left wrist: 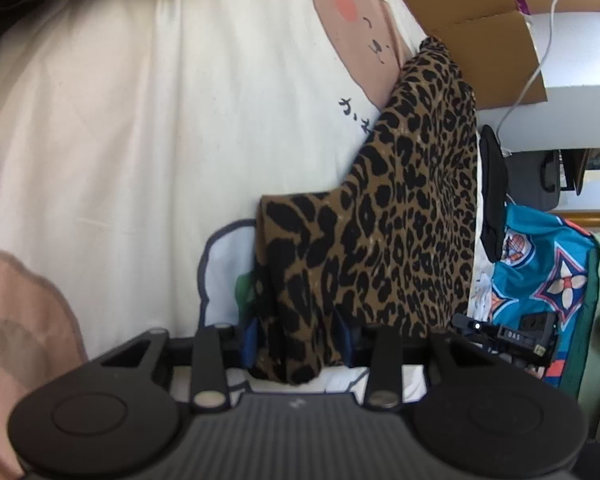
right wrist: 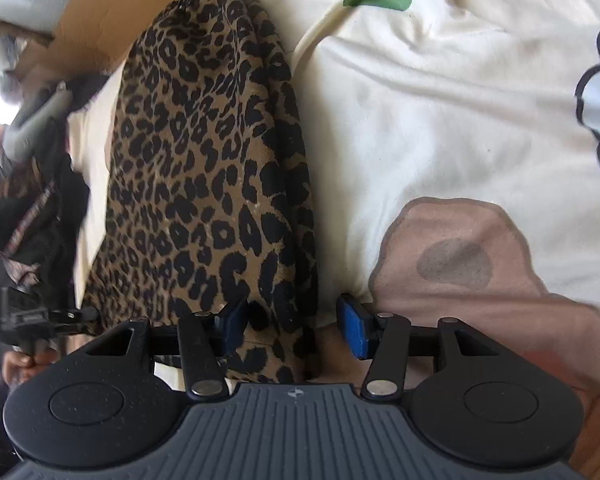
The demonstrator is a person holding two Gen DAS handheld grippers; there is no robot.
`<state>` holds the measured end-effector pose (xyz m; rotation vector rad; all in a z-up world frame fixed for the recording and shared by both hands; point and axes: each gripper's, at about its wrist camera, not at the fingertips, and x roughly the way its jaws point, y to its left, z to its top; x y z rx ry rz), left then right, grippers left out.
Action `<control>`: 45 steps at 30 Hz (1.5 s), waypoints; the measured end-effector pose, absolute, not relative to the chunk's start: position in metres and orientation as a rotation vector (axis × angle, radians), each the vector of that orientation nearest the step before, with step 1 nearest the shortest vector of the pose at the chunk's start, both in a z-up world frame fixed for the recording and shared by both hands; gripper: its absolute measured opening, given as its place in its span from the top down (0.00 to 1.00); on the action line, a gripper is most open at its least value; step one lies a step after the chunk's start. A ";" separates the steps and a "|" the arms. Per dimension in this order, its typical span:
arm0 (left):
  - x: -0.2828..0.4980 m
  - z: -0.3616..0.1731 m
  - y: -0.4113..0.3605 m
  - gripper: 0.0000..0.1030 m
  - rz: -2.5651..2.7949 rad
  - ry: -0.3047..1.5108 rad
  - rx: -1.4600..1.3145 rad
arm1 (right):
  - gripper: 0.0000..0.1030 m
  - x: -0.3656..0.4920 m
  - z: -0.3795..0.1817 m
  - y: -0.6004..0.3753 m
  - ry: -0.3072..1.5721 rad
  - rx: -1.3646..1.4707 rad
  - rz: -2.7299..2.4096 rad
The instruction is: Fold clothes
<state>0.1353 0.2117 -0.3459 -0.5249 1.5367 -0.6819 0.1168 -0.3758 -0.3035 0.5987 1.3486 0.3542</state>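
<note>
A leopard-print garment [left wrist: 412, 208] lies lengthwise on a cream bedsheet printed with bears [left wrist: 140, 140]. Its near end runs between the blue pads of my left gripper [left wrist: 299, 340] and drapes over the gripper's bar. The cloth fills the gap, so that gripper looks shut on it. In the right wrist view the same garment [right wrist: 204, 168] stretches away from my right gripper [right wrist: 292, 326]. This gripper is open. The garment's edge covers its left pad [right wrist: 232, 320], and the right pad [right wrist: 354, 332] stands apart from the cloth, over the sheet [right wrist: 440, 100].
A cardboard box [left wrist: 480, 20] with a white cable [left wrist: 528, 80] sits past the garment's far end. Teal patterned cloth [left wrist: 540, 264] and a black item [left wrist: 494, 200] lie to the right. In the right wrist view, dark clothing [right wrist: 28, 220] and a hand [right wrist: 20, 360] sit on the left.
</note>
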 end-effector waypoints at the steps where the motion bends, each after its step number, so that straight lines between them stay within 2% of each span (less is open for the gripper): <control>1: 0.136 -0.346 0.211 0.63 -0.683 1.535 -0.523 | 0.46 0.117 -0.305 -0.377 1.344 0.620 0.357; 2: 0.137 -0.347 0.209 0.63 -0.683 1.533 -0.522 | 0.47 0.118 -0.307 -0.378 1.340 0.641 0.360; 3: 0.136 -0.347 0.208 0.63 -0.685 1.529 -0.523 | 0.52 0.118 -0.308 -0.380 1.338 0.657 0.363; 5: 0.135 -0.347 0.209 0.67 -0.681 1.522 -0.530 | 0.77 0.118 -0.310 -0.385 1.349 0.659 0.367; 6: 0.134 -0.347 0.210 0.79 -0.682 1.528 -0.527 | 0.90 0.118 -0.311 -0.387 1.355 0.665 0.374; 7: 0.133 -0.347 0.211 0.83 -0.693 1.538 -0.533 | 0.92 0.117 -0.312 -0.390 1.356 0.683 0.389; 8: 0.131 -0.345 0.212 0.84 -0.708 1.543 -0.549 | 0.94 0.116 -0.310 -0.392 1.351 0.690 0.399; 11: 0.128 -0.336 0.208 0.83 -0.742 1.526 -0.533 | 0.93 0.119 -0.306 -0.387 1.353 0.636 0.421; 13: 0.130 -0.339 0.206 0.82 -0.721 1.535 -0.514 | 0.88 0.122 -0.308 -0.385 1.364 0.621 0.425; 14: 0.131 -0.342 0.205 0.78 -0.709 1.541 -0.506 | 0.86 0.124 -0.310 -0.385 1.370 0.620 0.426; 15: 0.132 -0.345 0.204 0.77 -0.697 1.549 -0.493 | 0.79 0.126 -0.312 -0.385 1.374 0.619 0.428; 18: 0.133 -0.351 0.204 0.75 -0.700 1.552 -0.500 | 0.76 0.126 -0.320 -0.387 1.379 0.646 0.451; 25: 0.133 -0.358 0.202 0.78 -0.687 1.580 -0.533 | 0.76 0.119 -0.340 -0.404 1.368 0.854 0.454; 30: 0.134 -0.354 0.194 0.78 -0.644 1.616 -0.494 | 0.76 0.113 -0.339 -0.405 1.353 0.870 0.431; 34: 0.126 -0.343 0.185 0.88 -0.572 1.607 -0.415 | 0.84 0.120 -0.330 -0.394 1.383 0.772 0.381; 35: 0.125 -0.338 0.182 0.88 -0.563 1.605 -0.392 | 0.91 0.122 -0.323 -0.387 1.391 0.721 0.371; 37: 0.124 -0.329 0.175 0.89 -0.546 1.601 -0.345 | 0.96 0.124 -0.314 -0.378 1.404 0.666 0.355; 45: 0.129 -0.279 0.167 0.90 -0.515 1.576 -0.309 | 0.98 0.129 -0.266 -0.377 1.415 0.611 0.332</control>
